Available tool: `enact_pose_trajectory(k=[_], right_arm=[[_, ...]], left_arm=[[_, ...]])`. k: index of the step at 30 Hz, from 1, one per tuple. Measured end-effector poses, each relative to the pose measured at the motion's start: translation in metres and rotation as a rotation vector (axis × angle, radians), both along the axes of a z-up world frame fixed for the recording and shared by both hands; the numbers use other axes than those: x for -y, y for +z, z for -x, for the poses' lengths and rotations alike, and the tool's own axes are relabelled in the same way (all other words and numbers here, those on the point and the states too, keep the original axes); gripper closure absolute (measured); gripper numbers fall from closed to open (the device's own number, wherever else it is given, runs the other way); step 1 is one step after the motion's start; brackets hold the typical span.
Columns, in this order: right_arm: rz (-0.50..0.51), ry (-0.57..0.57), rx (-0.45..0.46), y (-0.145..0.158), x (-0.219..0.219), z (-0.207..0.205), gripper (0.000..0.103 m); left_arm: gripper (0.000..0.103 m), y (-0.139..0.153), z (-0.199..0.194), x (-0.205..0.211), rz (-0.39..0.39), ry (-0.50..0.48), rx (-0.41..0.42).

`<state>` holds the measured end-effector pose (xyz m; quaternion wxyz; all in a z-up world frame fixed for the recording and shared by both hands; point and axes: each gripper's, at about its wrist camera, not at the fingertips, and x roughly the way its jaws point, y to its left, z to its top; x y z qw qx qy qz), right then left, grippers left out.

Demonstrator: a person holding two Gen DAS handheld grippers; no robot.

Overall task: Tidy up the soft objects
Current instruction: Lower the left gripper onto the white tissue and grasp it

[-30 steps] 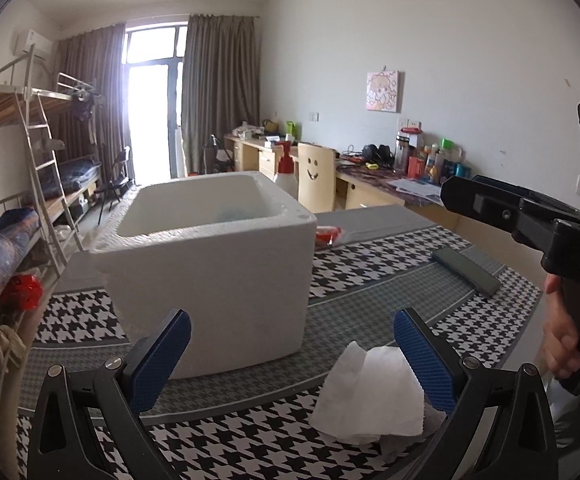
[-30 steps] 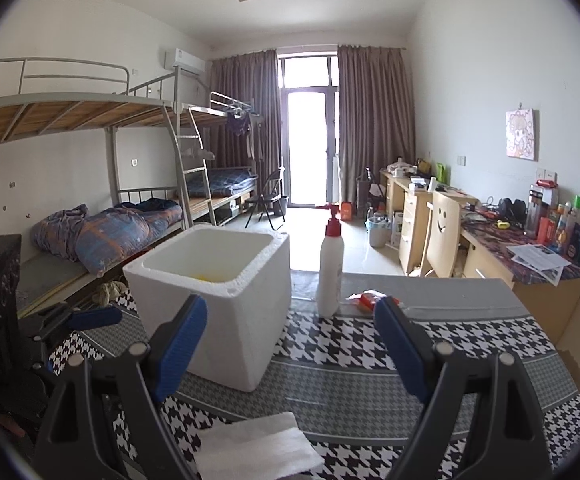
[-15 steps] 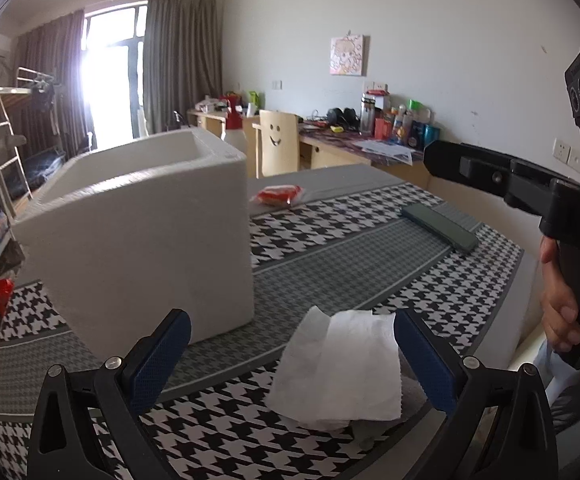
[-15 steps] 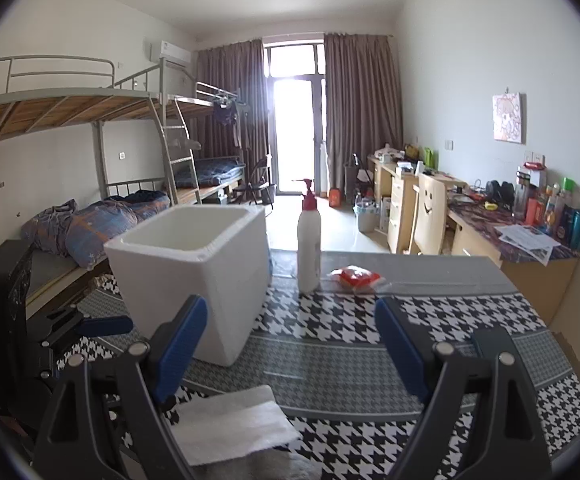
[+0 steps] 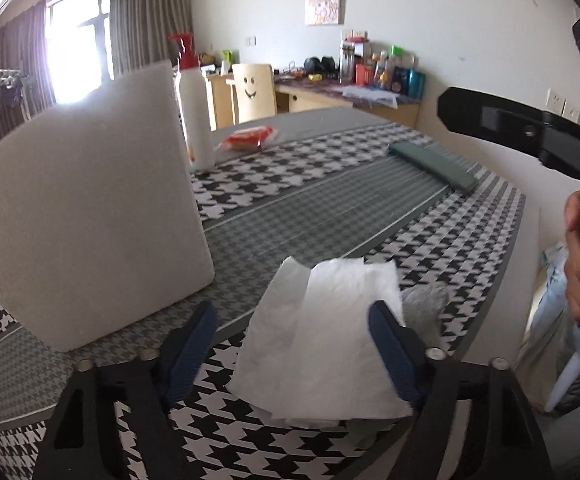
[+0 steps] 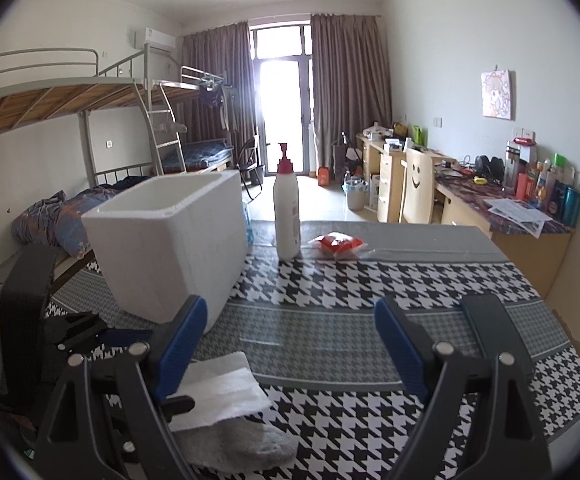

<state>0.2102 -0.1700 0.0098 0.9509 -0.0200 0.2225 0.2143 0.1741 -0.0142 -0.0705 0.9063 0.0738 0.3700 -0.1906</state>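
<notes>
A white tissue (image 5: 325, 340) lies on a grey fuzzy cloth (image 5: 425, 304) near the table's front edge. It also shows in the right wrist view (image 6: 222, 394), with the grey cloth (image 6: 242, 444) under it. My left gripper (image 5: 290, 344) is open, low over the table, with its blue pads straddling the tissue. My right gripper (image 6: 286, 340) is open and empty, held above the table to the right of the tissue. A white foam box (image 6: 170, 240) stands at the left; it also shows in the left wrist view (image 5: 86, 208).
A white pump bottle (image 6: 286, 216) with a red top and a red snack packet (image 6: 335, 245) sit beyond the box. A dark green flat case (image 5: 433, 164) lies at the table's right. Houndstooth tablecloth (image 6: 369, 280). Desks, a chair and bunk beds stand behind.
My left gripper has dropped lower and moved forward to the tissue, so its pads now flank it. The right gripper has lowered slightly.
</notes>
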Motion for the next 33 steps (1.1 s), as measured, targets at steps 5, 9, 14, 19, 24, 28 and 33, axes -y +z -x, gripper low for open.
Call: enact_pose_trajectory(k=[5,9,14,19,24,28,33], right_arm=[[-0.014,0.005,-0.042,-0.009,0.003,-0.004,0.015],[-0.021,0.005,-0.057,-0.013,0.005,-0.004,0.015],[-0.019,0.023,-0.082,-0.019,0.004,-0.004,0.015],[-0.011,0.058,-0.11,-0.028,0.001,-0.002,0.015],[0.003,0.146,-0.147,-0.041,-0.003,0.004,0.015],[0.041,0.206,-0.162,-0.051,-0.005,0.01,0.015],[0.042,0.235,-0.184,-0.059,-0.003,0.016,0.015]], left_arm=[[0.045,-0.009,-0.006,0.001,-0.035,0.008,-0.046],[0.057,-0.015,-0.009,-0.001,-0.057,0.017,-0.071],[0.063,-0.026,-0.021,-0.01,-0.077,0.075,-0.111],[0.063,-0.028,-0.021,-0.014,-0.06,0.061,-0.124],[0.063,-0.027,-0.021,-0.017,-0.052,0.04,-0.139],[0.063,-0.025,-0.019,-0.017,-0.041,0.003,-0.142],[0.063,-0.021,-0.012,-0.014,-0.025,-0.031,-0.137]])
